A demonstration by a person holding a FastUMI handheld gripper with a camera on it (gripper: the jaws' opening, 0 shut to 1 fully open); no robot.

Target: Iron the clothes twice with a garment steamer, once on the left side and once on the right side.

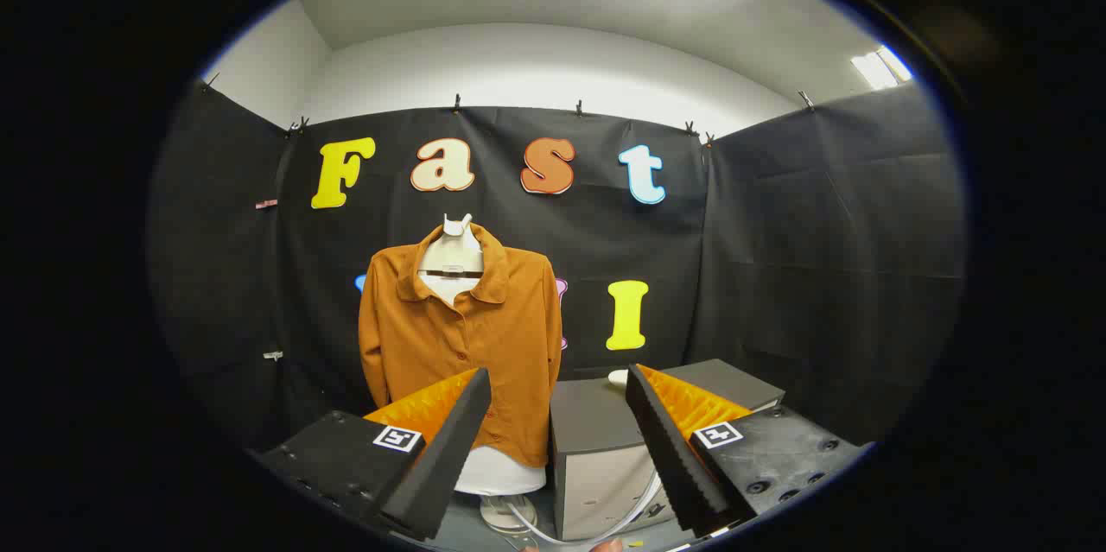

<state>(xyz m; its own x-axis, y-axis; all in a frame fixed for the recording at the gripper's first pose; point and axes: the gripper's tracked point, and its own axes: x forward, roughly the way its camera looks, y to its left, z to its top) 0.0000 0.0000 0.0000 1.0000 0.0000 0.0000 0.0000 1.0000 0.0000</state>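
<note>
A rust-orange button-front shirt hangs upright on a white torso form, collar open, sleeves hanging straight at its sides, beyond the left finger of the spread tongs. A white hose curls low past a grey box just right of it.

Shirt on mannequin, left of box.

Grey surface carries round white mannequin base, grey box just beside it, white cord curving across in front of box.
</note>
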